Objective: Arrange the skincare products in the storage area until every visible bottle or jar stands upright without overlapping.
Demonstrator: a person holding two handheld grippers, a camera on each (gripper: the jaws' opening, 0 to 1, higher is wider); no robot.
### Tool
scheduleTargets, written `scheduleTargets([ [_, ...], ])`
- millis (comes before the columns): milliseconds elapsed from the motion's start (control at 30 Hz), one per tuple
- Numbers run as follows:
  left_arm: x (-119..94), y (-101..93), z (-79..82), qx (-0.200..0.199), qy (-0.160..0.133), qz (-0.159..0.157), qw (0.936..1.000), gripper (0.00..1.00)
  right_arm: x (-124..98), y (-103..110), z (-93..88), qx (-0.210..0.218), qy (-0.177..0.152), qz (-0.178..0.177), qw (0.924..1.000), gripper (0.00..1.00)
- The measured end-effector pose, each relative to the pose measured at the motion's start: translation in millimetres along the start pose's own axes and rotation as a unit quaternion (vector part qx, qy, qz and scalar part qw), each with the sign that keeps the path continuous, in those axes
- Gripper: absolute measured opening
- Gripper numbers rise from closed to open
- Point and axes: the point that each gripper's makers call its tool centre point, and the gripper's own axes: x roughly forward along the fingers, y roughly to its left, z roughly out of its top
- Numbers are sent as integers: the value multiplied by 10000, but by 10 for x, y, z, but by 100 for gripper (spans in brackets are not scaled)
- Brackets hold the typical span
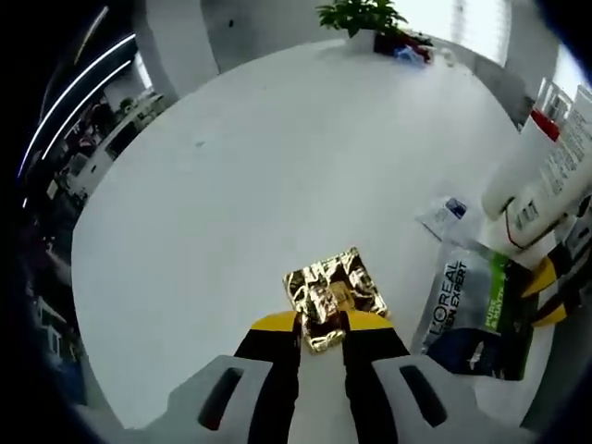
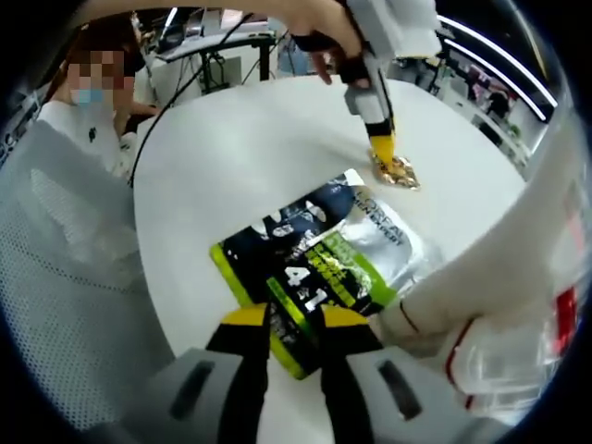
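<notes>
**Foil sachet pinched by the left tongs; pouch and white tube lie waiting near the worktop's edge**

The left tongs (image 1: pixel 322 335) are closed almost fully on the near corner of a crinkled gold sachet (image 1: pixel 335 289), which lies out on the open white worktop (image 1: pixel 240 176), well in from its edges. It looks light, thin and limp, so a corner pinch should carry it, though foil may slip. The right tongs (image 2: pixel 294 335) hover slightly apart over the near end of the L'Oréal pouch (image 2: pixel 319 259), apparently gripping nothing, though the view there is poor. That pouch lies flat near the worktop's edge, glossy, soft and floppy; it is best taken by its sealed rim. A white tube (image 2: pixel 481 277) lies over the pouch's far side, smooth and firmer, best gripped mid-body.
</notes>
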Motion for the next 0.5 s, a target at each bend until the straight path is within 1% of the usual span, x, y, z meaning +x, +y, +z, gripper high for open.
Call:
scheduleTargets([
  [67,-22,-82,121,173,-165,-100,9997,14,0,1,0,4,-6,3,10000,22],
  [100,-32,-173,229,355,-354,-226,9985,14,1,1,1,15,-15,4,10000,22],
  [133,-34,-240,288,461,-453,-310,9974,14,1,1,1,17,-16,4,10000,22],
  [167,-27,-345,340,588,-487,-447,9961,14,1,2,1,20,-16,3,10000,22],
  [200,-17,-406,376,707,-508,-507,9949,14,1,3,1,18,-15,2,10000,22],
  [233,2,-511,436,974,-573,-609,9917,14,1,3,1,12,-13,0,10000,22],
  [267,17,-585,466,1087,-591,-689,9899,14,0,3,1,9,-14,0,10000,22],
  [367,72,-882,576,1315,-724,-1089,9827,14,0,3,1,36,-26,-4,10000,22],
  [400,86,-933,589,1352,-728,-1132,9816,13,0,3,1,34,-27,-5,10000,22],
  [433,108,-1036,583,1587,-691,-1270,9767,13,0,3,1,34,-27,-3,10000,22],
  [467,126,-1090,591,1694,-667,-1324,9743,13,0,3,1,30,-27,-1,10000,22],
  [500,144,-1123,598,1666,-659,-1328,9748,13,0,3,1,30,-27,0,10000,22],
])
